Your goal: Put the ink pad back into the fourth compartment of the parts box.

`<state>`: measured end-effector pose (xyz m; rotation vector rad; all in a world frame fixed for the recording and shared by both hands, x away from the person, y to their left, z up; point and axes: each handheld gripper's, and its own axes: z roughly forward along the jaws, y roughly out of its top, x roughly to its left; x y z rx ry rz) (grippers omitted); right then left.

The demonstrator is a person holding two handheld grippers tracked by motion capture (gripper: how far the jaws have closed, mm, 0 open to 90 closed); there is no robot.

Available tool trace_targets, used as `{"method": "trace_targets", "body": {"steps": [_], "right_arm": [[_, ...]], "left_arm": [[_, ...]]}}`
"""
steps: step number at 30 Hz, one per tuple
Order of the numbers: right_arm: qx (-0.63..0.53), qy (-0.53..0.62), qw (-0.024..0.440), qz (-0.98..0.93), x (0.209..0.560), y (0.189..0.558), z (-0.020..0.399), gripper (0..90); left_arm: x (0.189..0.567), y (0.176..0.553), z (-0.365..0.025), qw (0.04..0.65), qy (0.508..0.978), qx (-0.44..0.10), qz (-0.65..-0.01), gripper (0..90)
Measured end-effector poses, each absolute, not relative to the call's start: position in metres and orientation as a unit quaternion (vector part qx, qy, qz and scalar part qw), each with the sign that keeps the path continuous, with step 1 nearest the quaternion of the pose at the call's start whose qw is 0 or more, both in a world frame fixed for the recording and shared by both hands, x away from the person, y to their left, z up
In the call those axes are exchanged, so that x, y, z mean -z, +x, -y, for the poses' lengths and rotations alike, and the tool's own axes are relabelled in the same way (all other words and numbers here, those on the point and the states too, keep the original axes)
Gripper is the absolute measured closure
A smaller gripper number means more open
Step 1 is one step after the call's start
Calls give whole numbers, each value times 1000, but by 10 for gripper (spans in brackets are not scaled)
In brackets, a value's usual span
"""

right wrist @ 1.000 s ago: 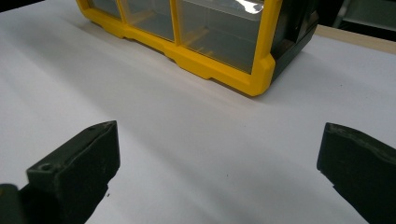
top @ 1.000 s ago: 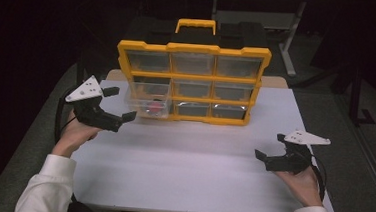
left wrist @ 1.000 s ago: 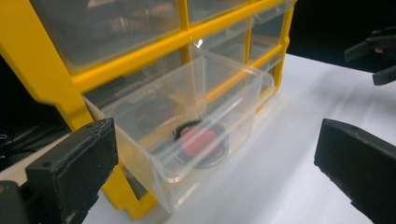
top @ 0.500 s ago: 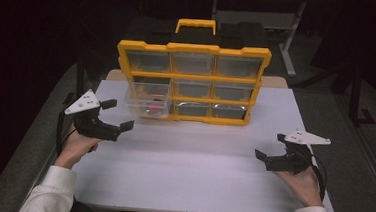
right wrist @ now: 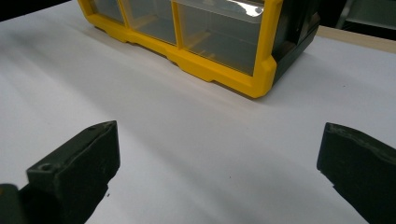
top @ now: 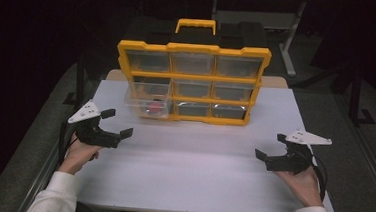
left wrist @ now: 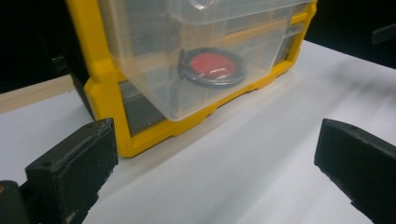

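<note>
Since the earlier frames, the left gripper (top: 116, 123) has been drawn back from the yellow organizer (top: 192, 81) toward the person's side and lowered closer to the white bench (top: 196, 172); a second ago it was held just beside the pulled-out clear drawer (top: 148, 103), and it is now seen apart from it. Its jaws are spread wide with nothing between them, and they are pointed at the drawer's corner in the left gripper view. The drawer is left protruding from the bottom-left bay of the organizer, and a round red and black object (left wrist: 210, 67) is seen lying inside it. The right gripper (top: 268, 154) has been kept in the same place near the right edge of the bench, well apart from the organizer, its jaws likewise wide and empty. The organizer has not been shifted.
</note>
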<state>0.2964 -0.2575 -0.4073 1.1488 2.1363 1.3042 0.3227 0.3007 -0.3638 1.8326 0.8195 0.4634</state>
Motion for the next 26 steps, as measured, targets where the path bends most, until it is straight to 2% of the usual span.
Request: {"method": "trace_targets", "body": {"steps": [13, 26], "right_arm": [[-476, 406, 185, -758, 406, 293, 256, 0], [-483, 411, 185, -751, 406, 289, 259, 0]], "left_arm": [[389, 317, -316, 525, 719, -232, -391, 0], [409, 313, -318, 495, 732, -237, -403, 0]]}}
